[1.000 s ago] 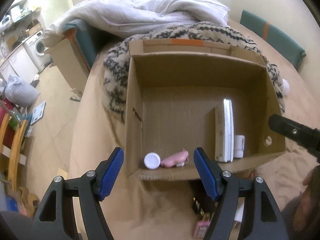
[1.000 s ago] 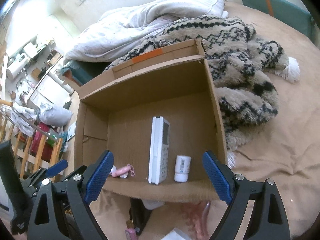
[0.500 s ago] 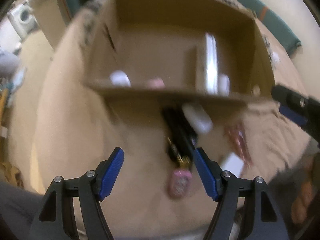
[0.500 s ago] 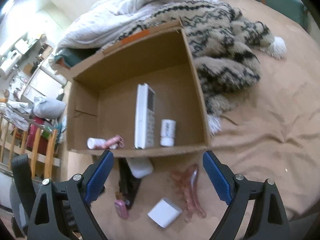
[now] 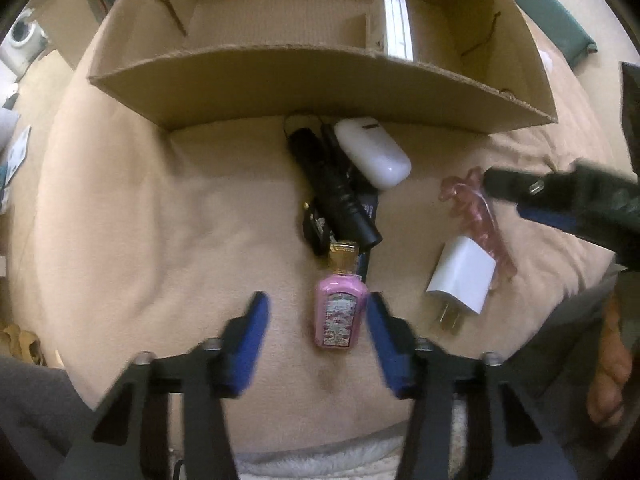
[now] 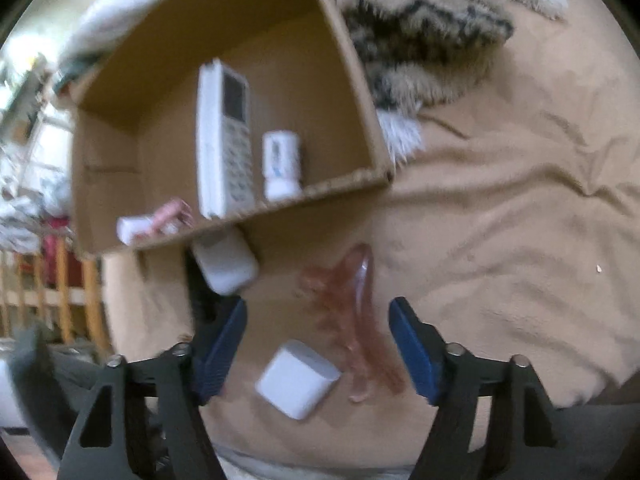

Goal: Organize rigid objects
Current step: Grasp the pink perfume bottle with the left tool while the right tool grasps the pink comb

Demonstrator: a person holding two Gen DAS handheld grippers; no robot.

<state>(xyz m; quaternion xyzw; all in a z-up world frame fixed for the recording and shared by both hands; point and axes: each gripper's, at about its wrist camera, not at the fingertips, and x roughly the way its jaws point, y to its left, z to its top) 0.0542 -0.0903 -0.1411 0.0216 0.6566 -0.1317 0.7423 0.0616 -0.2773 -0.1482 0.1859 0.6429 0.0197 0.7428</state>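
A cardboard box [image 5: 320, 76] lies on the tan bedspread; it shows in the right wrist view [image 6: 352, 64] holding a white remote [image 6: 226, 140], a small white bottle [image 6: 281, 164] and a pink item [image 6: 168, 216]. In front of it lie a pink perfume bottle [image 5: 340, 310], a black flashlight [image 5: 336, 188], a white case [image 5: 372, 152], a white charger [image 5: 462, 280] and a pink hair claw [image 5: 476, 216]. My left gripper [image 5: 316, 324] is open around the perfume bottle. My right gripper [image 6: 318, 340] is open over the hair claw [image 6: 356, 320] and charger [image 6: 298, 378].
A patterned fuzzy blanket [image 6: 420, 20] lies right of the box. Wooden chair rails [image 6: 60, 292] stand off the bed at left. A washing machine [image 5: 24, 40] stands far left. The bedspread [image 6: 520, 200] stretches right of the box.
Both grippers dropped from over the box to the loose items in front of it. The left one now straddles the perfume bottle; the right one hangs over the hair claw.
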